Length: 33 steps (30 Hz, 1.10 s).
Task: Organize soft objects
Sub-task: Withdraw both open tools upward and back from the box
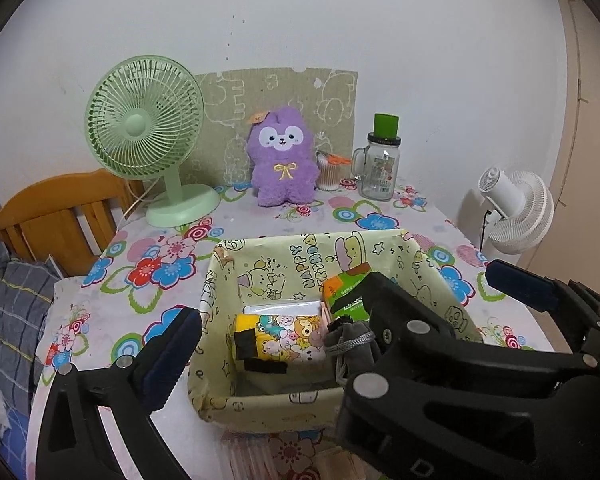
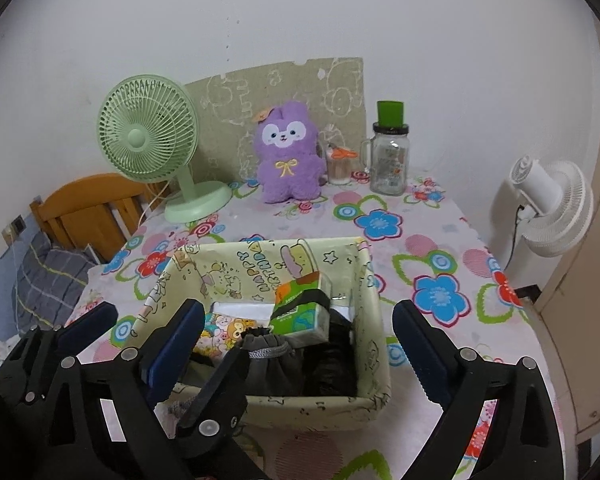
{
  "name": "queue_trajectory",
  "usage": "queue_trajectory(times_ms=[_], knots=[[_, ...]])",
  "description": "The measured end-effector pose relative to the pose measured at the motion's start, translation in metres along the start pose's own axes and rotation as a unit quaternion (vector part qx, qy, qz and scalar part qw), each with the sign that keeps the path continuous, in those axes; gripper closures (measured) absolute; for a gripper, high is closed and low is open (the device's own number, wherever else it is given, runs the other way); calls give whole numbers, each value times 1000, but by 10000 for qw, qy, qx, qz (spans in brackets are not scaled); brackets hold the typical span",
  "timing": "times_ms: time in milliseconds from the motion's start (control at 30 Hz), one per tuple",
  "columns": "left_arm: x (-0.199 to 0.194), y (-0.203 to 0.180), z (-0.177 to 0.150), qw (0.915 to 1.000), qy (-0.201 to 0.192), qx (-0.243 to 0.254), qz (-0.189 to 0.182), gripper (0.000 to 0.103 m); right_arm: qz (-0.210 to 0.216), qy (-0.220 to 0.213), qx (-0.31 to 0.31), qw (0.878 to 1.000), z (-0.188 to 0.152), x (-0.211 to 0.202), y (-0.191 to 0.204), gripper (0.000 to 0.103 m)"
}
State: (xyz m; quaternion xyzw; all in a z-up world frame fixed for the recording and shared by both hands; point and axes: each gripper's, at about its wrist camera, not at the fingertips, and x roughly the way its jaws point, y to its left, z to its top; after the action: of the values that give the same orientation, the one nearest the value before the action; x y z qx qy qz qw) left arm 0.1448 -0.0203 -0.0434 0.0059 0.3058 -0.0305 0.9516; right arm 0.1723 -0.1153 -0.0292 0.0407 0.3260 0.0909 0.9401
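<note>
A paper-lined box (image 1: 216,280) (image 2: 320,408) stands on the flowered table. In it lie a yellow cartoon tissue pack (image 1: 284,340) (image 2: 228,328), a green tissue pack (image 1: 340,296) (image 2: 300,308), a grey drawstring pouch (image 1: 352,344) (image 2: 272,364) and a black cloth (image 2: 332,364). A purple plush (image 1: 282,156) (image 2: 288,156) sits upright at the table's back. My left gripper (image 1: 298,320) hovers open over the box's near left side. My right gripper (image 2: 298,320) is open just beside it, its fingers overlapping the left one's. Neither holds anything.
A green fan (image 1: 144,132) stands at the back left. At the back right are a glass jar with a green lid (image 1: 380,168) and a small swab cup (image 1: 328,172). A white fan (image 2: 552,208) is off the table's right edge, a wooden frame (image 1: 56,216) off its left.
</note>
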Motion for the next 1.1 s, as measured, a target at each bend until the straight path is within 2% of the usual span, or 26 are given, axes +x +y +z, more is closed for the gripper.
queue_trajectory(times_ms=[133, 1100], knots=[[-6, -1, -3, 10000, -13, -18, -1, 0, -67, -26, -83, 9999, -3, -8, 2, 3], [-58, -7, -22, 9992, -407, -13, -44, 0, -172, -409, -283, 9986, -22, -67, 11, 3]])
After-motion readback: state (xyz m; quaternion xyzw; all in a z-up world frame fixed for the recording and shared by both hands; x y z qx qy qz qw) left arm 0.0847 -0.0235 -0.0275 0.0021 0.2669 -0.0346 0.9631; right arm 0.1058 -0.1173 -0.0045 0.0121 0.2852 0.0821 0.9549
